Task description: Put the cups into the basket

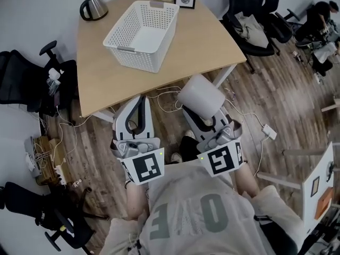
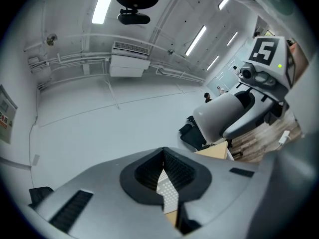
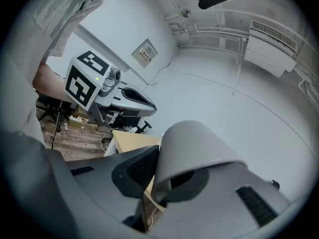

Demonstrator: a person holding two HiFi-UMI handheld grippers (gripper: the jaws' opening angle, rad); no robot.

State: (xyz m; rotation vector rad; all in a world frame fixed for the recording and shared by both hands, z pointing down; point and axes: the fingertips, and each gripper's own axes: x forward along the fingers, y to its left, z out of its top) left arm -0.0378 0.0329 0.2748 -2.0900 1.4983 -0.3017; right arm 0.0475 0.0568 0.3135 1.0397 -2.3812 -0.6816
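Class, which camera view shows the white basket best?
The head view: the whole basket sits empty on the table. The left gripper view catches only a perforated sliver between its jaws; the right gripper view, largely filled by the cup, shows none.

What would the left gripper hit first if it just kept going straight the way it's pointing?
Probably the white basket: the left gripper aims across the table edge, and the basket shows through the slit between its jaws. Height is unclear, so the table edge could come first.
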